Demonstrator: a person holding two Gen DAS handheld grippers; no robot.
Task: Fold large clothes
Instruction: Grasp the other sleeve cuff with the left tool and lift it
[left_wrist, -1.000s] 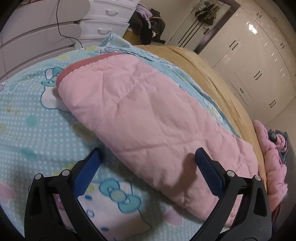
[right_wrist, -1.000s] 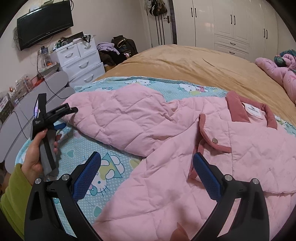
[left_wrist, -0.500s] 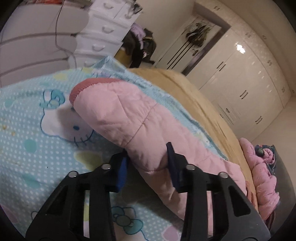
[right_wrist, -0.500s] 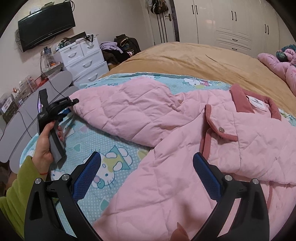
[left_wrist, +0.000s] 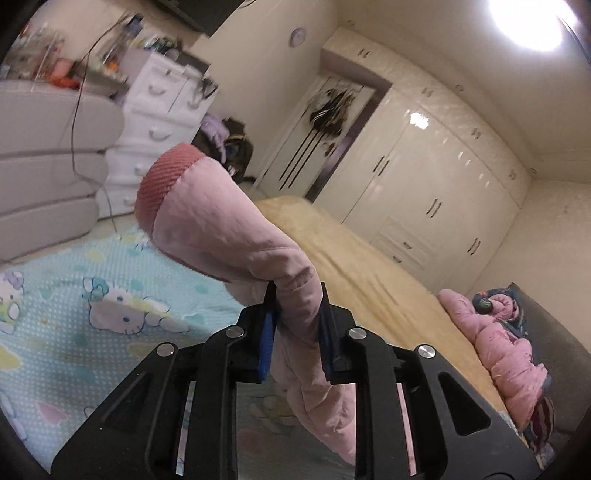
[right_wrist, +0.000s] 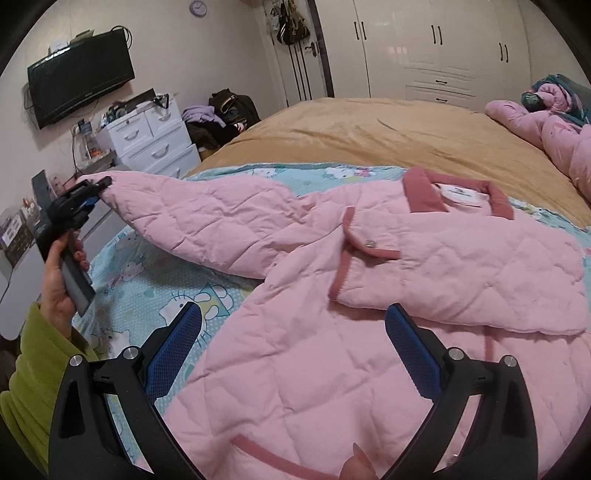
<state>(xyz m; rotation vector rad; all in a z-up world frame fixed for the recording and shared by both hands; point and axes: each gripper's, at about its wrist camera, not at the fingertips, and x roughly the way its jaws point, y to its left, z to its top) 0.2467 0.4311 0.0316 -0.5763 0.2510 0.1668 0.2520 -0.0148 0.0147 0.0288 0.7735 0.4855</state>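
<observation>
A pink quilted jacket (right_wrist: 424, 258) with dark pink collar and trim lies spread on a blue cartoon-print sheet (right_wrist: 147, 280) on the bed. My left gripper (left_wrist: 295, 314) is shut on the jacket's sleeve (left_wrist: 221, 236) near its ribbed dark pink cuff (left_wrist: 166, 173) and holds it lifted above the sheet. In the right wrist view the left gripper (right_wrist: 92, 192) shows at the far left, holding the sleeve end up. My right gripper (right_wrist: 291, 332) is open and empty, hovering over the jacket's front.
A tan blanket (right_wrist: 369, 133) covers the far part of the bed. Another pink garment pile (right_wrist: 546, 125) lies at the right. White drawers (right_wrist: 151, 144), a wall TV (right_wrist: 81, 70) and wardrobes (right_wrist: 443, 48) surround the bed.
My left gripper closed on the sleeve and raised it off the sheet, tilting upward. My right gripper stayed open above the jacket, shifting only slightly.
</observation>
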